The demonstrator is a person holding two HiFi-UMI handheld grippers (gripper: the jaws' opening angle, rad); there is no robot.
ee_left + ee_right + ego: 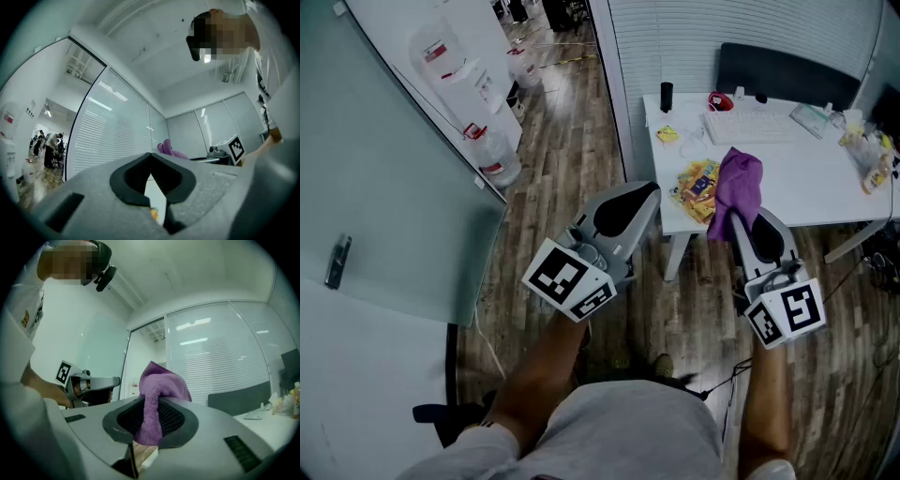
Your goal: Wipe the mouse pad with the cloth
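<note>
Right gripper [150, 404] clamps the purple cloth [161, 380]; left gripper [150, 159] is closed, empty. So bunched, the cloth could sweep the yellow packets [698, 186] off the desk's [806, 192] front-left corner.

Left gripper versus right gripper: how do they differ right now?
The left gripper is shut on nothing; the right gripper is clamped on the purple cloth. The left gripper is over the floor, the right gripper at the white table edge. Each carries a marker cube.

Both forearms reach up from the frame's bottom. The grey left gripper [647, 194] is closed and empty; the grey right gripper [752, 225] pinches a purple terry cloth [737, 183].
</note>
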